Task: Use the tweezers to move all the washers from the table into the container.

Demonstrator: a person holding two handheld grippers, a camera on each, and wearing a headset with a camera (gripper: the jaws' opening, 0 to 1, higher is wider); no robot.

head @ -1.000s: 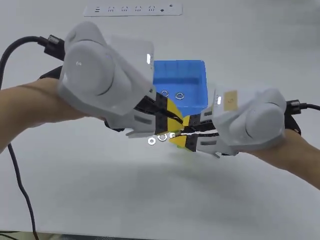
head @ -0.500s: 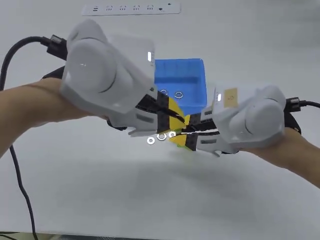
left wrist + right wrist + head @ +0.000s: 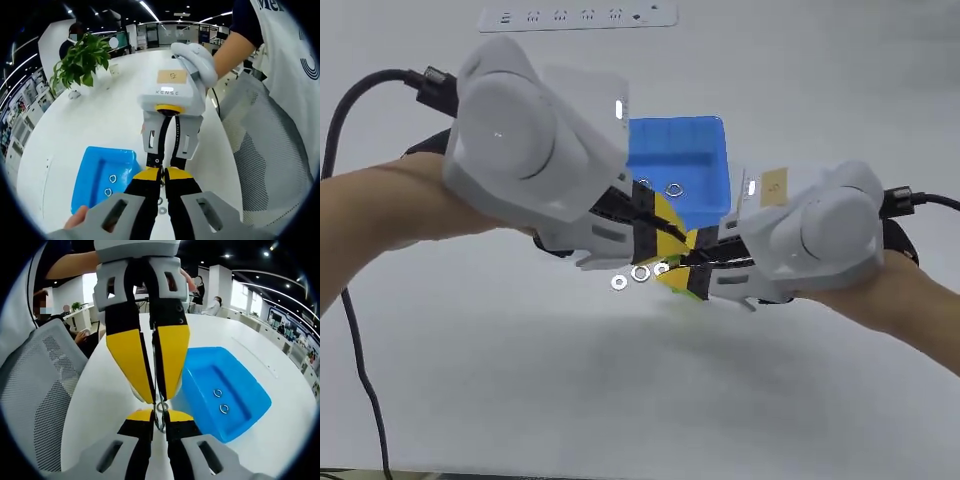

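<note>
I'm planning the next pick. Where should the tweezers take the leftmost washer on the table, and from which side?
Grip the leftmost washer by its rim, one tweezers tip through the hole, one outside. It lies flat on the table, so probably come from above, at its edge on the head view's left, away from the neighbouring washer.

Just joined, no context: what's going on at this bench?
A person works two handheld grippers. The right gripper holds the tweezers and the left gripper seems to pinch them, tips meeting by three washers on the table. Two washers already lie in the blue container.
</note>
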